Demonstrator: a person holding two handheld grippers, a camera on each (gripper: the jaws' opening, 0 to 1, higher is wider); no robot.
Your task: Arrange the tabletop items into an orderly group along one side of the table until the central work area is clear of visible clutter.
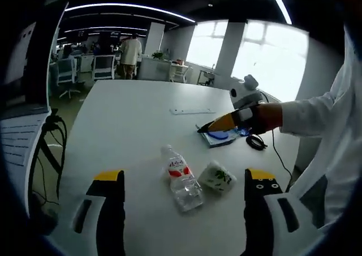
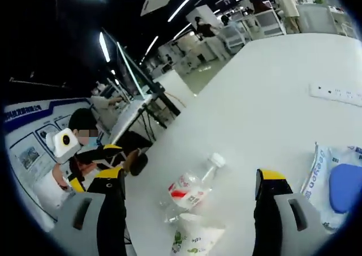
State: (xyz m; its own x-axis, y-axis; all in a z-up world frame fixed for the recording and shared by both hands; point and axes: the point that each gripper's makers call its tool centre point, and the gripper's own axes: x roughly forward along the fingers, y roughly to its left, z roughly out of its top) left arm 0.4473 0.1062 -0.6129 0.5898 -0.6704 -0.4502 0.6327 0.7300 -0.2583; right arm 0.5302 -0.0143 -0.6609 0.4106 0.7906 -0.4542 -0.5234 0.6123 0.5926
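Observation:
A clear water bottle [image 1: 182, 181] with a red label lies on its side on the white table [image 1: 130, 131]. A white packet with green print [image 1: 218, 176] rests just to its right. My left gripper [image 1: 184, 176] stands open, its jaws framing both items from the near side. My right gripper [image 1: 208, 128] reaches in from the right, its yellow tips over a blue item [image 1: 219, 135] on a white pack. In the right gripper view the right gripper [image 2: 189, 176] is open, with the bottle [image 2: 192, 189] and packet [image 2: 195, 239] ahead and the blue item [image 2: 345, 188] at the right.
A white power strip [image 1: 192, 110] lies further along the table, also the strip [image 2: 336, 94]. A black cable [image 1: 257, 141] coils near the right edge. Black cables [image 1: 51, 137] hang off the left side. Office chairs and a person [image 1: 131, 55] stand far behind.

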